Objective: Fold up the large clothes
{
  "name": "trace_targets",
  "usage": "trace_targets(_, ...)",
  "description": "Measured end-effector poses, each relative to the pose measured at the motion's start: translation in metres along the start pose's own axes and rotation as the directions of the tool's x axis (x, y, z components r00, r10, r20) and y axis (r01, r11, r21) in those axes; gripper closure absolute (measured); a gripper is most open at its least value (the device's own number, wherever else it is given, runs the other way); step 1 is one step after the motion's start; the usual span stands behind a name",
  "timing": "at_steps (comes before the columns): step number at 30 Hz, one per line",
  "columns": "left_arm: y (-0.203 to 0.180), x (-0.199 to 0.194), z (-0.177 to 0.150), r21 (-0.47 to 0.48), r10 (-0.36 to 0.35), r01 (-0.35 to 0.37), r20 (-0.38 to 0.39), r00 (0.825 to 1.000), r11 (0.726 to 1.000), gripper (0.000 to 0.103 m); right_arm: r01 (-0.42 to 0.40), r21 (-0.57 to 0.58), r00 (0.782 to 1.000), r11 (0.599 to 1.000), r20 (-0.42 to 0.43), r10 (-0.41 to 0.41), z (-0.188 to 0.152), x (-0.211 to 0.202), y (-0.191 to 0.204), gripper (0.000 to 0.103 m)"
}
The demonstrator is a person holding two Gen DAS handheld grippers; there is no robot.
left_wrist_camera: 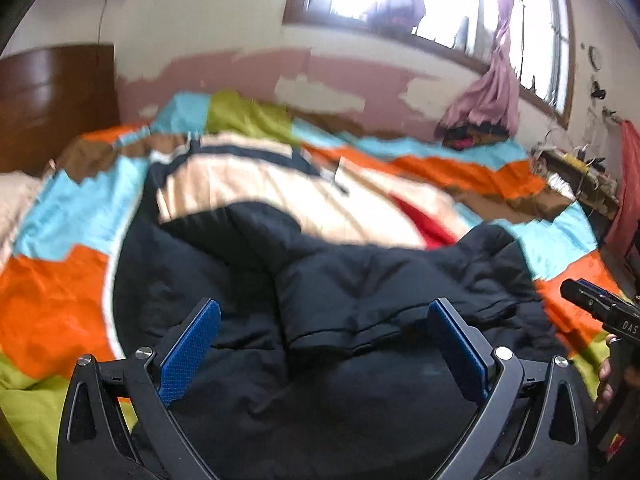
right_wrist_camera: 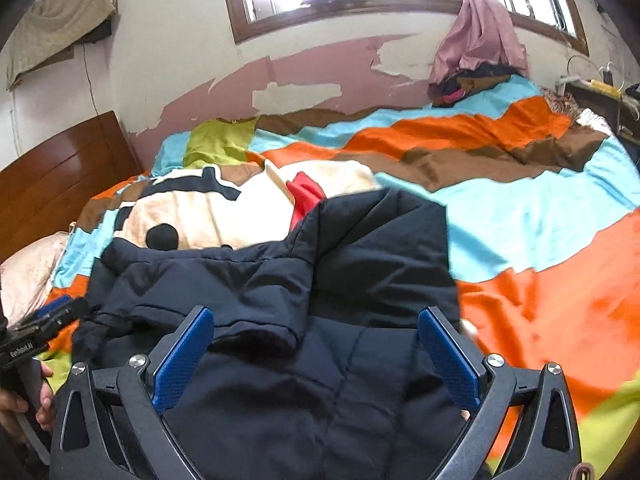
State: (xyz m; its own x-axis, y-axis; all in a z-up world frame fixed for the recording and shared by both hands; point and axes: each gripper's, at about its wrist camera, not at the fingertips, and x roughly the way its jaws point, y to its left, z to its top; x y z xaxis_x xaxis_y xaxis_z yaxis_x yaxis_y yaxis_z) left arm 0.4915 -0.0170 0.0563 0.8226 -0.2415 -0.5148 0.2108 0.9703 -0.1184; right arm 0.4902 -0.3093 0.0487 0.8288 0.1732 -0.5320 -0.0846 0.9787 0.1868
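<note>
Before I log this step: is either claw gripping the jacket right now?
Left claw: open, holding nothing, above the dark jacket.
Right claw: open, holding nothing, above the same jacket.

I read "DAS" on the right gripper body, cut off at the edge, and "GenRobot.AI" on the left gripper body.

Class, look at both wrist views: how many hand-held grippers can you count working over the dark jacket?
2. The left hand-held gripper hangs open over the dark jacket; the right hand-held gripper hangs open beside it, to its right.
</note>
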Motion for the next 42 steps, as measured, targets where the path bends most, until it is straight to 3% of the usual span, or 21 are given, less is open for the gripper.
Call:
trace_targets(8, -0.025, -0.087, 0.011, -0.025, 0.009, -0.007, 0.076, 0.997, 1.000, 0.001, -0.023, -0.113, 0.998, 0.993, 0.054, 0.029, 0.008, -0.089, 0.029, 0.000)
trace_targets(15, -0.031, -0.159, -0.003, -0.057, -0.006, 0.014, 0.123, 0.992, 0.998, 0.001, -0.056, -0.171, 0.995, 0.984, 0.074, 0.070, -0.005, -0.150, 0.056, 0.000)
trace_targets(21, -0.037, -0.201, -0.014, -0.037, 0.023, -0.018, 0.126, 0.992, 0.999, 0.001, -0.058, -0.161, 0.993, 0.985, 0.092, 0.073, -0.014, -0.191, 0.066, 0.000)
trace_targets(30, -0.057, -0.259, -0.034, -0.004, -0.005, 0.006, 0.133, 0.991, 1.000, 0.001, -0.067, -0.142, 0.991, 0.988, 0.105, 0.082, -0.038, -0.251, 0.077, 0.000)
trace_targets(42, -0.072, -0.305, -0.070, 0.064, -0.010, 0.002, 0.128, 0.992, 0.998, 0.001, -0.066, -0.172, 0.986, 0.983, 0.137, 0.090, -0.076, -0.310, 0.097, 0.000)
